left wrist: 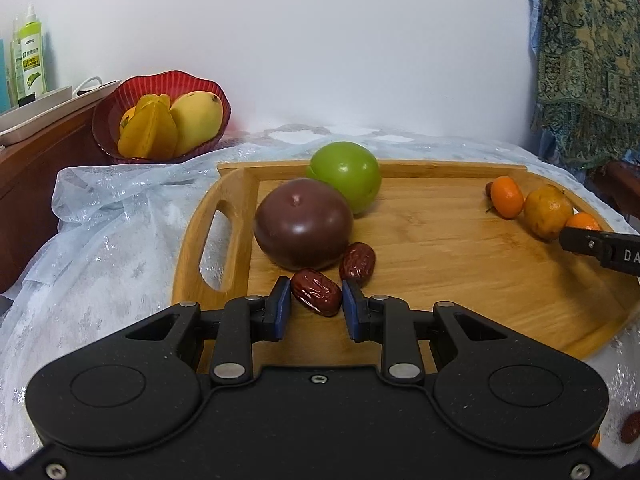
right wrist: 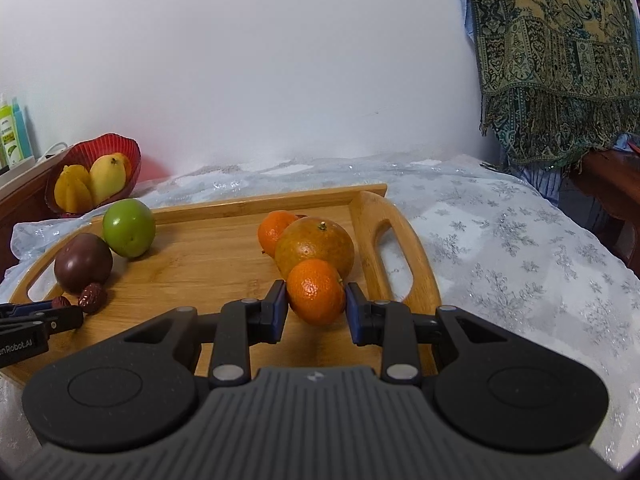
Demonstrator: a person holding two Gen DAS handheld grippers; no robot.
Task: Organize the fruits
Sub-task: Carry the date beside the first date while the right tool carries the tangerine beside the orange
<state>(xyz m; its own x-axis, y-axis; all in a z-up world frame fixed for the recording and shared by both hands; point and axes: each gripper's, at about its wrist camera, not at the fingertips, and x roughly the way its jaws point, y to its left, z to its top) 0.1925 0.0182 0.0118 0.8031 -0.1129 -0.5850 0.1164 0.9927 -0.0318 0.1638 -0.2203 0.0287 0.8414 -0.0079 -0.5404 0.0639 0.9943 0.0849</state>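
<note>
Left hand-held gripper (left wrist: 316, 304): blue pads either side of a wrinkled, glossy red jujube (left wrist: 316, 293), touching it at both flanks, near the front edge of the bamboo tray (left wrist: 460, 264). Second jujube (left wrist: 357, 262) just behind, leaning against a smooth, round, dark purple fruit (left wrist: 303, 229). Farther back, touching that one, a shiny green fruit (left wrist: 345, 174) near the tray's far-left corner.

Right hand-held gripper (right wrist: 316, 300): pads clamped on a small, pebbly-skinned tangerine (right wrist: 316, 291) by the tray's right handle slot. "DA" legible in white on its black body in the left view; "n Robot_AI" legible on the left one's body in the right view. Directly behind and touching, a bigger dull orange citrus (right wrist: 316, 247) with a green stem nub, then another small tangerine (right wrist: 274, 231).

Under the tray, sheer white cloth (right wrist: 500, 240) with silvery snowflake print. Beyond, at far left, ribbed red bowl (left wrist: 160, 118) with a starfruit (left wrist: 150, 132) and a yellow mango (left wrist: 198, 120). Green-labelled bottles (left wrist: 30, 56), text too small to read. Paisley fringed shawl (right wrist: 556, 52) hanging at right.
</note>
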